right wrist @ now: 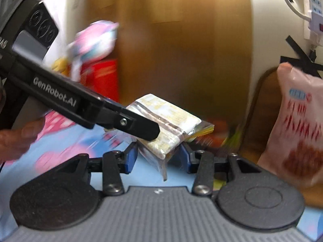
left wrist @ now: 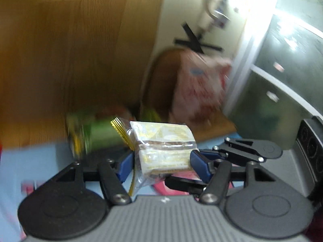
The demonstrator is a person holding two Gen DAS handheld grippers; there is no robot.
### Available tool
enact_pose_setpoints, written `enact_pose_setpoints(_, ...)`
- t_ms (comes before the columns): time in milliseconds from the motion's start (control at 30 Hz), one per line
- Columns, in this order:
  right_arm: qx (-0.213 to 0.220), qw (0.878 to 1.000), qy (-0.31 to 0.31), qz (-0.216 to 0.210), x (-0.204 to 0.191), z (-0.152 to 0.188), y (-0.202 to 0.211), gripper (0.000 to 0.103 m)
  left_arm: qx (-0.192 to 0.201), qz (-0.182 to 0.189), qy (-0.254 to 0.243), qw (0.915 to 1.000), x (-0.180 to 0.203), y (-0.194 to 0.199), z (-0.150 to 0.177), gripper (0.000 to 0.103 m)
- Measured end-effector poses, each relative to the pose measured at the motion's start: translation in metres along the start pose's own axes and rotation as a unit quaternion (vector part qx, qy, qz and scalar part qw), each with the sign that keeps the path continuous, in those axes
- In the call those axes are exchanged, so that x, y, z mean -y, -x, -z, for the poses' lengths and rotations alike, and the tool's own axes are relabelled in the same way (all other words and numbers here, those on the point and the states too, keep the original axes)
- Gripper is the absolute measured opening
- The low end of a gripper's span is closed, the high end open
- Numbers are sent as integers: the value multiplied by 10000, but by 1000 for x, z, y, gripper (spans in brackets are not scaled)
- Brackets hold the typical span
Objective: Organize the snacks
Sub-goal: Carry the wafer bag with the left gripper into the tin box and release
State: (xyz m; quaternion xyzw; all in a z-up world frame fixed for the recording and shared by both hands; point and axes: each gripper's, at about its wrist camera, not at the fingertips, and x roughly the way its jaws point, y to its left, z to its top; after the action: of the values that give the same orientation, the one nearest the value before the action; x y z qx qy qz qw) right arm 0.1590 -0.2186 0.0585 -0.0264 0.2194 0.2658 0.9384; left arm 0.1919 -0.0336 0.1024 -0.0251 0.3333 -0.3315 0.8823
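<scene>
1. Left gripper [left wrist: 161,162] pinched the clear-wrapped cracker packet [left wrist: 164,147] between its blue pads; the right gripper [right wrist: 159,157] clamped the same packet [right wrist: 167,121].
2. Packet was held aloft over the blue tablecloth [right wrist: 84,141], near the table's back edge.
3. Risk: with both grippers gripping, diverging pulls might tear the wrapper or crush the crackers.
4. Heavy blur; the pink snack bag [right wrist: 298,121] nearby might get knocked.

Looks like a home room: wood-panel furniture [right wrist: 181,40], cream wall with power strip [right wrist: 315,10], glass sliding door [left wrist: 282,60], pink snack bag [right wrist: 298,131] on wooden chair [left wrist: 161,80], cartoon-print blue tablecloth [right wrist: 80,141].
</scene>
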Motion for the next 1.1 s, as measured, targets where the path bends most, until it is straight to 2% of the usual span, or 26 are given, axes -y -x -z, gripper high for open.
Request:
enact_pose_setpoints(67,-64,9999,-95,96,20,-8,-29,48,-39,-60,178,9998,-20,-33,-25,61)
enact_pose_setpoints(167,-257,9992,-199,235,42,-5,-68,47,-147,-109,574,9982,-51,-82,-44,61)
enact_pose_setpoints(267,-390,9977,-289,474,55,3,-93,52,-373,-197,850,9955,-71,-118,-41,62)
enact_pose_setpoints(300,-386,9973,-317,537,58,6,-96,55,-435,-259,896,9947,-75,-127,-39,66)
enact_pose_setpoints(367,-260,9974,-350,570,58,11,-93,55,-334,-423,752,9957,-74,-131,-35,70)
enact_pose_setpoints(433,-117,9971,-473,577,54,16,-80,55,-220,-586,699,9956,-71,-123,-33,70)
enact_pose_setpoints(533,125,9960,-718,526,44,26,-45,55,40,-563,911,9942,-70,-92,-27,71)
enact_pose_setpoints(633,299,9934,-1029,402,31,40,-5,60,227,-1115,694,9911,-55,-51,-12,72)
enact_pose_setpoints(733,470,9891,-1368,267,11,64,39,61,258,-1657,354,9852,-24,-16,17,79)
enact_pose_setpoints(867,561,9819,-1760,428,-21,98,80,67,212,-1923,171,9810,6,20,68,94)
enact_pose_setpoints(933,554,9759,-2037,554,-35,114,96,71,175,-2136,123,9767,20,34,94,96)
enact_pose_setpoints(1033,719,9605,-2603,673,-50,134,112,78,102,-2392,110,9708,36,49,128,102)
enact_pose_setpoints(1100,716,9588,-2639,767,-62,143,119,82,89,-2491,202,9682,42,59,145,103)
